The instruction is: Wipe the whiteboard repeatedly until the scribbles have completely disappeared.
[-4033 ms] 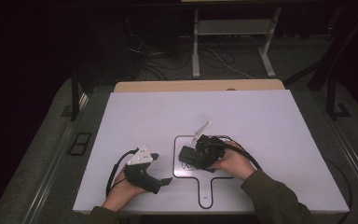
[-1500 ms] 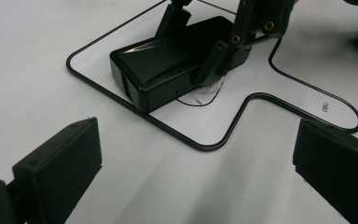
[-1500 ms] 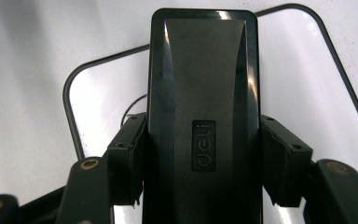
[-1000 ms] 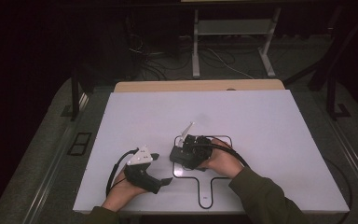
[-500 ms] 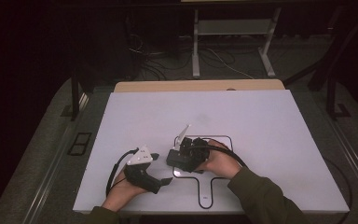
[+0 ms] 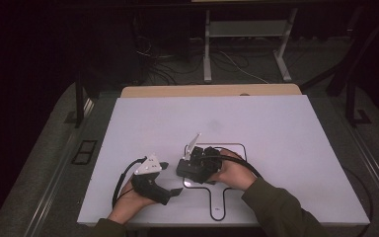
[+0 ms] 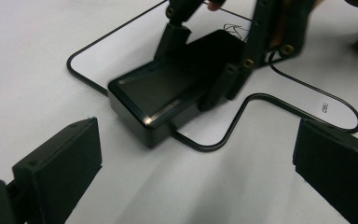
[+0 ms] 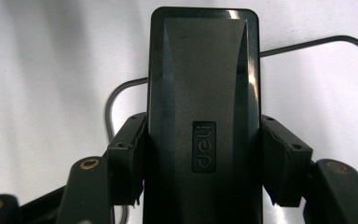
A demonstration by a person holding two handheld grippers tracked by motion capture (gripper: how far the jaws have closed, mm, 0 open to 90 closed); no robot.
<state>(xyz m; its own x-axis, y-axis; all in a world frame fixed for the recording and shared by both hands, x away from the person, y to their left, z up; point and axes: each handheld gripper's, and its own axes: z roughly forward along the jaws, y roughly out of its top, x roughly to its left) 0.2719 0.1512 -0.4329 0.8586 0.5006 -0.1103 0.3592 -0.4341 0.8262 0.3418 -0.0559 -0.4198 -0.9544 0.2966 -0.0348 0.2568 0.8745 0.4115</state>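
Black, glossy plastic box (image 8: 204, 116) lies on the white tabletop (image 6: 276, 128), lower centre of the high view. Right gripper (image 6: 190, 165) fingers clamp its long sides; left gripper (image 6: 170, 180) fingers gape wide. Rigid, probably slippery; side grip suits.

The high view looks forward and down from above the person's side onto the whole desk (image 6: 276, 128). The left gripper view sits low and near, facing the black case (image 7: 168, 93) toward 1 o'clock. The right gripper view, very close, looks along the same case (image 8: 204, 116) toward 12 o'clock.
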